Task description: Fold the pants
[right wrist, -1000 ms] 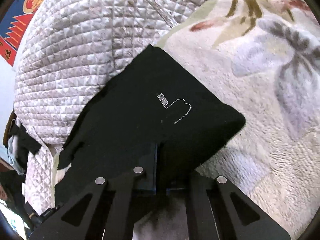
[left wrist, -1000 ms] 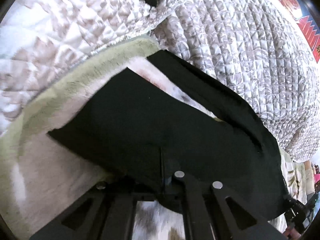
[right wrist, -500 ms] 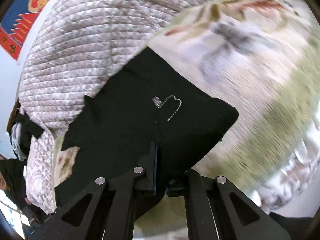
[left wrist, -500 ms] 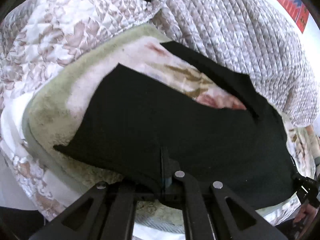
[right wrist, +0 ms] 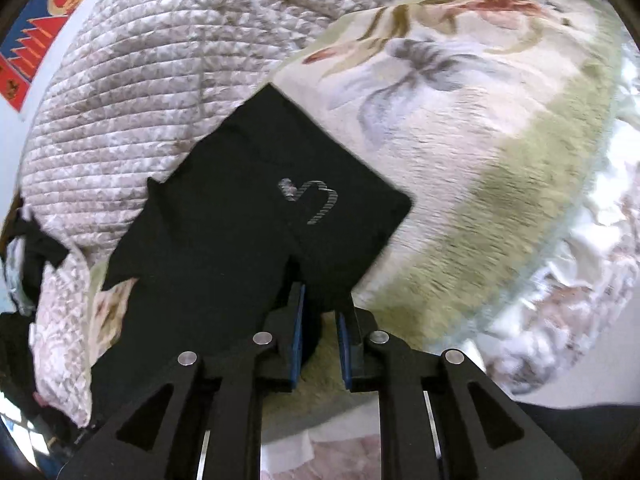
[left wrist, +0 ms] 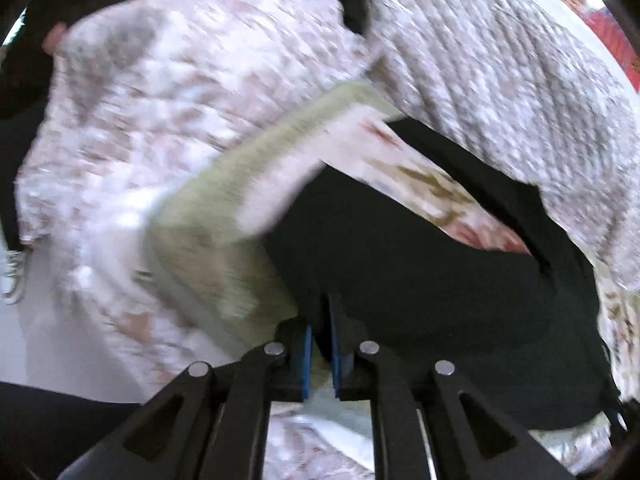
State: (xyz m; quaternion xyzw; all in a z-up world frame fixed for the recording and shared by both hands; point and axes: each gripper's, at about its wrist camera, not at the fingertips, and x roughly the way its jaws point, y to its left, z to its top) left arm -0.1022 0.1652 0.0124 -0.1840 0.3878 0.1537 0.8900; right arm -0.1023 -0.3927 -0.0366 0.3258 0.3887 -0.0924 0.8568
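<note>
Black pants [left wrist: 420, 288] lie on a fleece flower blanket [left wrist: 224, 208] on a bed. In the left wrist view the left gripper [left wrist: 322, 320] has its blue pads a narrow gap apart, with the pants' near edge between the tips. In the right wrist view the pants [right wrist: 248, 220] show a white stitched logo [right wrist: 312, 200]. The right gripper [right wrist: 320, 312] has its pads parted, with the near edge of the cloth bunched between the tips. The view is blurred.
A quilted beige bedspread [right wrist: 140, 80] is heaped behind the pants and also shows in the left wrist view [left wrist: 500, 80]. The flower blanket [right wrist: 460, 140] reaches to the bed's edge on the right. A red and blue wall hanging [right wrist: 36, 32] is at the far left.
Both grippers have pulled back toward the bed's edge and their pads have parted from tightly closed. The pants' near hem has dropped onto the blanket.
</note>
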